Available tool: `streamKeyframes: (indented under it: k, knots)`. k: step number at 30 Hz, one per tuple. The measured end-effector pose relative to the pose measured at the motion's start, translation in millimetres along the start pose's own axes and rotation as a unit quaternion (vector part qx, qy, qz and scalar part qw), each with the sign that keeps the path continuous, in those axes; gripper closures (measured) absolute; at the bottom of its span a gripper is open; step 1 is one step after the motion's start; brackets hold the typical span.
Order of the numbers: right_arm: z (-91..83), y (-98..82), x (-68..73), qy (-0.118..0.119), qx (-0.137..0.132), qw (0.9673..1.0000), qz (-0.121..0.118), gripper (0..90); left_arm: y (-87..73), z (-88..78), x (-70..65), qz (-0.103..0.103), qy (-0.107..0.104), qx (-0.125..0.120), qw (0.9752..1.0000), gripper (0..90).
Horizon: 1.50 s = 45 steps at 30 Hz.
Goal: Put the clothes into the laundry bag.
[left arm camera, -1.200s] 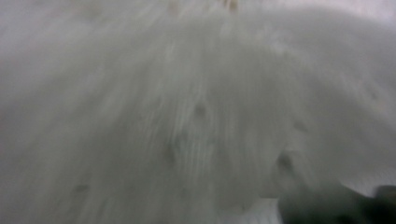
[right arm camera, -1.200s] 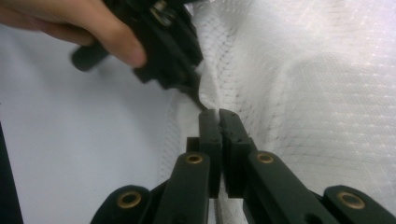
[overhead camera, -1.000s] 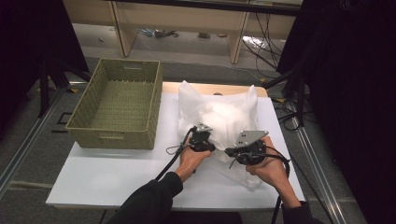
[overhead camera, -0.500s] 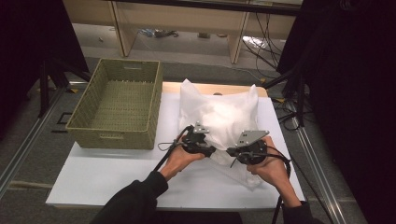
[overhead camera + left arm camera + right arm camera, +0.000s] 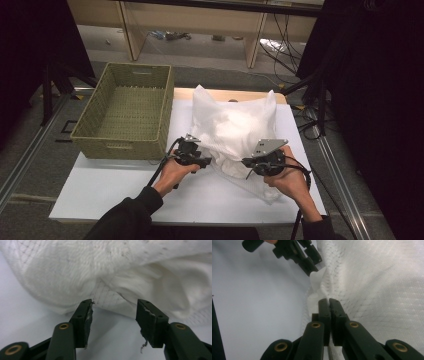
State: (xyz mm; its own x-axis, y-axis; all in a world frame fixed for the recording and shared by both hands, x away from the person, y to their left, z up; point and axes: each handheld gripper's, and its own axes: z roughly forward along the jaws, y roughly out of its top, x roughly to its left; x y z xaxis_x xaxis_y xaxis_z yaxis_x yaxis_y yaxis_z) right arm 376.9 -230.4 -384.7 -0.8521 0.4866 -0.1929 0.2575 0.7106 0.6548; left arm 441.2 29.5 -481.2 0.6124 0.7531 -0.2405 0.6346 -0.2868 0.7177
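A white mesh bag (image 5: 235,125) stuffed with white cloth lies on the white table (image 5: 125,185). My right gripper (image 5: 248,163) is at the bag's near edge, shut on a pinched fold of mesh (image 5: 325,293). My left gripper (image 5: 207,162) is just left of the bag and stands open. Its jaws have just opened and then been closing a little, with nothing between them. In the left gripper view the bag's edge (image 5: 110,293) lies just ahead of the left gripper (image 5: 113,305). The right gripper view shows the left gripper (image 5: 313,263) at the top, beside the mesh (image 5: 374,290).
A green woven basket (image 5: 166,107) with nothing in it stands at the table's left rear corner, partly off the edge. Bare white table lies in front of both hands. Cables and black stands crowd the floor at the right.
My left gripper has let go of the bag, opened, and moved left to the bag's edge. The right gripper has stayed shut on its fold.
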Motion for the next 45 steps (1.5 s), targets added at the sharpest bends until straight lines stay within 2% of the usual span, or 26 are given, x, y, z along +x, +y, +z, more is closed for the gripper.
streamKeyframes:
  k: [3,4,7,8,10,11,14,15,17,19,21,23,25,26,27,28,29,30,31,34,36,37,39,40,42,45]
  knots:
    - [-0.4,-0.3,-0.3,0.002,-0.002,1.0000,-0.002,89.5,3.9,8.4,-1.8,-0.001,0.011,0.000,0.9999,41.8]
    - [-0.5,-0.3,-0.4,0.002,-0.002,1.0000,-0.002,89.5,5.7,15.7,-4.0,0.009,0.032,0.004,0.9994,40.4]
    - [-0.4,-0.3,-1.5,-0.002,-0.002,1.0000,-0.009,89.4,6.2,23.7,-5.4,0.023,0.041,0.014,0.9988,38.4]
    - [-0.4,-0.5,-1.5,-0.001,-0.002,1.0000,-0.009,89.4,7.1,24.1,-7.5,0.055,0.058,0.014,0.9967,45.0]
    - [-1.1,-0.7,-1.0,-0.003,0.000,1.0000,-0.002,89.4,6.8,23.1,-7.8,0.065,0.062,0.017,0.9958,62.6]
    - [-1.0,-0.3,-1.8,-0.001,-0.003,1.0000,-0.009,89.4,5.8,19.6,-5.0,0.068,0.059,0.020,0.9957,75.4]
    - [-0.7,-0.3,-1.8,-0.001,-0.002,0.9999,-0.010,89.4,3.1,14.6,-2.5,0.065,0.042,0.020,0.9968,84.6]
    - [-1.4,-0.3,-0.2,0.000,-0.002,1.0000,0.002,89.4,1.9,12.0,-2.8,0.067,0.040,0.020,0.9967,86.0]
    - [-1.4,-0.2,-1.9,-0.001,-0.004,1.0000,-0.009,89.4,-3.9,-0.1,-4.4,0.062,0.019,0.013,0.9978,87.8]
    - [-2.6,-0.6,-0.5,-0.002,-0.002,1.0000,0.008,89.4,-8.4,-9.4,-6.4,0.056,0.003,0.006,0.9984,88.3]
    - [-1.6,-0.9,-1.8,-0.005,0.001,1.0000,-0.004,89.4,-14.3,-18.0,-11.7,0.056,-0.011,-0.006,0.9984,88.2]
    - [-1.1,-1.1,-1.5,-0.005,0.002,1.0000,-0.004,89.4,-22.2,-26.3,-21.1,0.065,-0.021,-0.009,0.9976,88.1]
    - [0.4,-1.1,-0.9,0.001,0.005,1.0000,-0.005,89.5,-28.6,-32.4,-27.1,0.079,-0.033,0.007,0.9963,84.9]
    - [1.8,-1.1,-0.1,0.002,0.006,1.0000,-0.006,89.5,-28.9,-35.2,-24.3,0.075,-0.029,0.011,0.9967,79.6]
    - [2.6,-1.1,0.1,0.001,0.007,0.9999,-0.010,89.5,-28.7,-35.7,-21.9,0.053,-0.027,0.002,0.9982,75.2]
    - [3.3,-0.4,0.9,0.000,0.008,0.9999,-0.009,89.5,-24.0,-39.1,-9.6,0.018,-0.005,-0.001,0.9998,64.1]
    - [3.3,-0.4,0.9,0.000,0.008,0.9999,-0.009,89.5,-24.0,-39.1,-9.6,0.018,-0.005,-0.001,0.9998,62.7]
    - [2.8,0.2,1.5,0.003,0.007,0.9999,-0.011,89.5,-19.6,-39.7,0.5,-0.011,-0.001,-0.010,0.9999,60.6]
    - [2.5,0.6,1.7,0.004,0.005,0.9999,-0.011,89.5,-17.8,-38.1,3.7,-0.022,-0.004,-0.010,0.9997,57.9]
    - [2.6,1.5,2.9,0.007,0.007,0.9999,-0.009,89.5,-15.8,-31.9,3.5,-0.036,-0.007,-0.005,0.9993,52.2]
    - [4.3,1.8,4.7,0.008,0.010,0.9999,-0.007,89.5,-10.8,-17.2,1.5,-0.031,0.003,0.002,0.9995,48.1]
    - [4.3,1.8,4.7,0.008,0.010,0.9999,-0.007,89.5,-10.8,-17.2,1.5,-0.031,0.003,0.002,0.9995,52.6]
    - [5.9,2.1,5.4,0.012,0.013,0.9998,-0.012,89.5,-7.8,-8.7,5.8,-0.031,0.008,-0.004,0.9995,72.1]
    - [6.5,2.0,6.3,0.018,0.012,0.9997,-0.009,89.5,-7.5,-6.7,8.5,-0.030,0.007,-0.010,0.9995,72.1]
    - [9.0,1.2,6.6,0.023,0.014,0.9995,-0.013,89.5,-8.3,-10.0,10.0,-0.033,0.000,-0.012,0.9994,87.8]
    - [18.8,-1.8,7.7,0.038,0.029,0.9989,-0.005,89.5,-12.4,-28.9,8.1,0.003,-0.009,-0.015,0.9998,88.8]
